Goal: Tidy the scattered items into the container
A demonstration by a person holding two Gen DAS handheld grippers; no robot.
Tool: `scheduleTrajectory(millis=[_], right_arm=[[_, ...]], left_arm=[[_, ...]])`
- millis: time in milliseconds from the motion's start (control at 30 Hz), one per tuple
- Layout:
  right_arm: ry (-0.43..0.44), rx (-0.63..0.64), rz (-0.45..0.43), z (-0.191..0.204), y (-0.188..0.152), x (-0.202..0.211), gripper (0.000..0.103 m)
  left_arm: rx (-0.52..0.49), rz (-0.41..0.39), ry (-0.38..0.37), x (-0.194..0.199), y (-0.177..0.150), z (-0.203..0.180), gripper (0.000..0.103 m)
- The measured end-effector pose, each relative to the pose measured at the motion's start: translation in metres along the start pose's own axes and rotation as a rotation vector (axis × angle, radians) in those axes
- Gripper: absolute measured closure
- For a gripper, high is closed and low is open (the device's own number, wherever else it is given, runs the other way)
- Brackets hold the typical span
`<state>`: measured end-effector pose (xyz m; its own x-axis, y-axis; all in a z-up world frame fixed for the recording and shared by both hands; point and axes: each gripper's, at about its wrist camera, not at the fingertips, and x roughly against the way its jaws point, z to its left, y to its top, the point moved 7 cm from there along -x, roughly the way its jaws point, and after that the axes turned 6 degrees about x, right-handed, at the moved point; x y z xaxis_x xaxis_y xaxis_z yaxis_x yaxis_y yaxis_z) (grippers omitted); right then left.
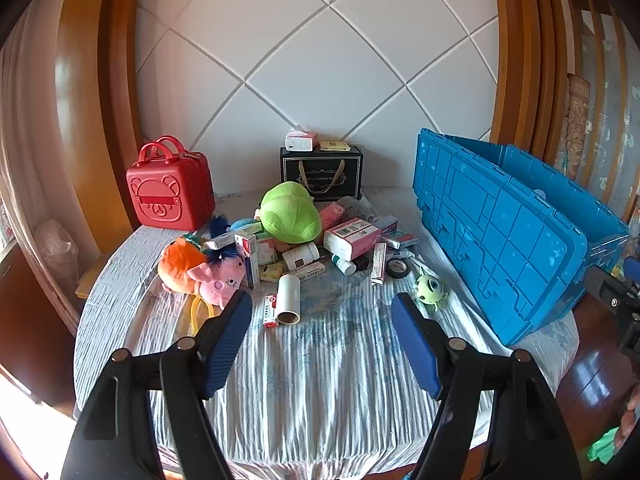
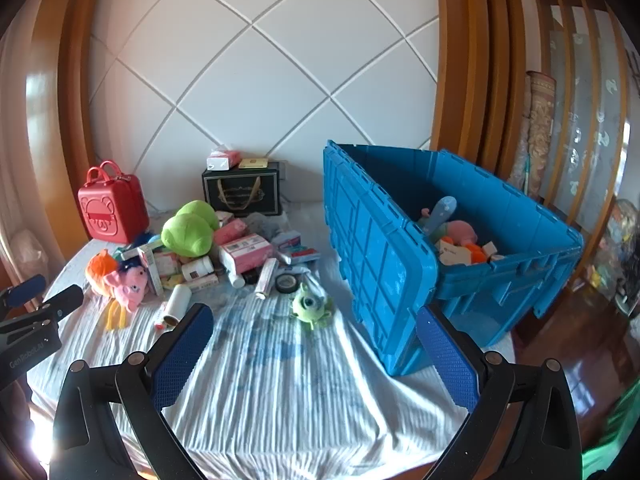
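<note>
A pile of scattered items lies on the cloth-covered table: a green plush (image 1: 290, 212) (image 2: 188, 228), a pink pig plush (image 1: 218, 278) (image 2: 128, 282), an orange plush (image 1: 178, 262), pink boxes (image 1: 352, 236) (image 2: 244, 252), a white roll (image 1: 289, 298) (image 2: 178, 304), a tape roll (image 1: 398, 268) (image 2: 286, 283) and a small one-eyed green toy (image 1: 430, 289) (image 2: 308, 307). The blue crate (image 1: 500, 232) (image 2: 400, 248) stands at the right with its lid flaps open and holds several toys and boxes (image 2: 460, 240). My left gripper (image 1: 322, 312) is open and empty above the cloth. My right gripper (image 2: 314, 328) is open and empty, near the crate.
A red bear-face case (image 1: 170, 188) (image 2: 112, 208) stands at the back left. A black gift bag (image 1: 322, 174) (image 2: 242, 194) with small boxes on top stands against the white padded wall. The table edge drops to a wooden floor (image 2: 560, 340) at the right.
</note>
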<state>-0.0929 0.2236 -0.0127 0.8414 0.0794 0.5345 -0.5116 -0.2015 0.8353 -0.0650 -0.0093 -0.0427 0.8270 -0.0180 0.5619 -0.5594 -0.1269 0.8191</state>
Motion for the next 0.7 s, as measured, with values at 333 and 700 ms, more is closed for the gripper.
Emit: scheduleTrajectory(millis=[333, 700], right_arm=[[-0.014, -0.004, 0.004, -0.0034, -0.0048, 0.0047, 0.0], [-0.012, -0.007, 0.005, -0.0021, -0.0076, 0.0071, 0.0]], left_arm=[[0.005, -0.002, 0.004, 0.0036, -0.0039, -0.0008, 0.031], [0.011, -0.007, 0.01, 0.0077, -0.0039, 0.0025, 0.031]])
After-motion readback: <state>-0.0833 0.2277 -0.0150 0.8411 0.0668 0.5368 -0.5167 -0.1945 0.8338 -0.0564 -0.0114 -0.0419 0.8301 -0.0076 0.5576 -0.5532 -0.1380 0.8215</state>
